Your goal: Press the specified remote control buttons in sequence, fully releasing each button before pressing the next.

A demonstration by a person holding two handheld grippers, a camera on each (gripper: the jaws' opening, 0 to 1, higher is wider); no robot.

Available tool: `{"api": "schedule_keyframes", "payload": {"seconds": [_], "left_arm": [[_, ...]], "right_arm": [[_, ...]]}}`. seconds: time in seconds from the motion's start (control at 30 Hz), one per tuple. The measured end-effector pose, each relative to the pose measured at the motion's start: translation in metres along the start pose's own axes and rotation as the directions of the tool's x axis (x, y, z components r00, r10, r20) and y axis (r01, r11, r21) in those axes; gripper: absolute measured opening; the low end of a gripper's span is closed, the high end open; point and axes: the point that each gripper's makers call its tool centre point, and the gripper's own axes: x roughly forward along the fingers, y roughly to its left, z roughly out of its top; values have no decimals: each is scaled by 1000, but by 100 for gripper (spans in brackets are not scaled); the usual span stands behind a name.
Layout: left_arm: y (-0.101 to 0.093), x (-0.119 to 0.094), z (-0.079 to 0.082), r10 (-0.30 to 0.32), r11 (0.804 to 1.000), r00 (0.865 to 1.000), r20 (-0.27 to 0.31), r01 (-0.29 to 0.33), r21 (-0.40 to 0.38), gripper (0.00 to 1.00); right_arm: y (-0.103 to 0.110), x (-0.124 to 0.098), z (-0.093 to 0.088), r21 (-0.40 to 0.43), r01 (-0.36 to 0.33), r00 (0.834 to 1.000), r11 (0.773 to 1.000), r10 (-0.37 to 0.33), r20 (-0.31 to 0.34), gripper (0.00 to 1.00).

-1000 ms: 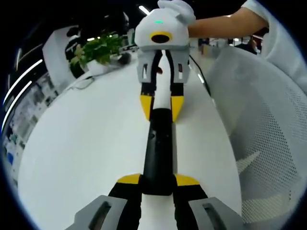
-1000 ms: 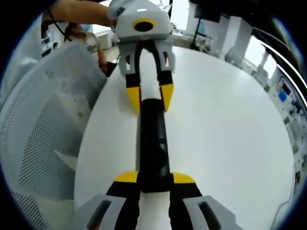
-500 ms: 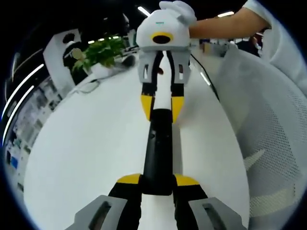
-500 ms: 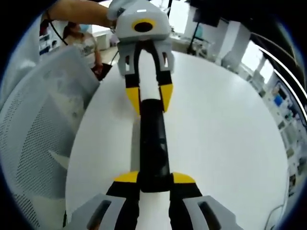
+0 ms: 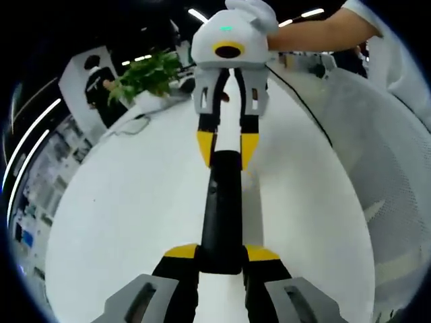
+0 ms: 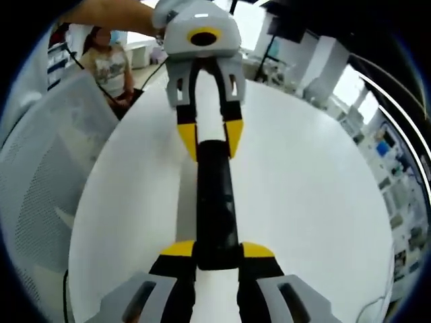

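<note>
- Black remote control (image 5: 221, 208) is held lengthwise above the round white table (image 5: 121, 215), one end in each gripper
- Left gripper (image 5: 221, 254) is clamped on its near end
- Right gripper (image 6: 217, 252) is clamped on the opposite end
- Potted plant (image 5: 145, 74) stands at the table's far edge

The remote control (image 5: 221, 208) lay lengthwise above the round table (image 5: 121, 222), between the left gripper (image 5: 221, 259) at its near end and the right gripper (image 5: 227, 149) at its far end. A potted plant (image 5: 145, 70) stood at the table's far edge. A mesh chair (image 5: 397, 175) stood beside the table.
</note>
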Motion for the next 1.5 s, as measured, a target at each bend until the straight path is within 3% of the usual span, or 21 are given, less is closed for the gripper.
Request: {"api": "schedule_keyframes", "payload": {"seconds": [0.8, 1.5], "left_arm": [[65, 33, -26, -5, 1000, 998, -56, 4, -2, 23], [83, 43, -34, -39, 999, 996, -76, 39, 0, 23]], "right_arm": [[-69, 34, -16, -5, 12, 1000, 1000, -12, -7, 20], [-84, 43, -23, 36, 3, 1000, 999, -4, 17, 20]]}}
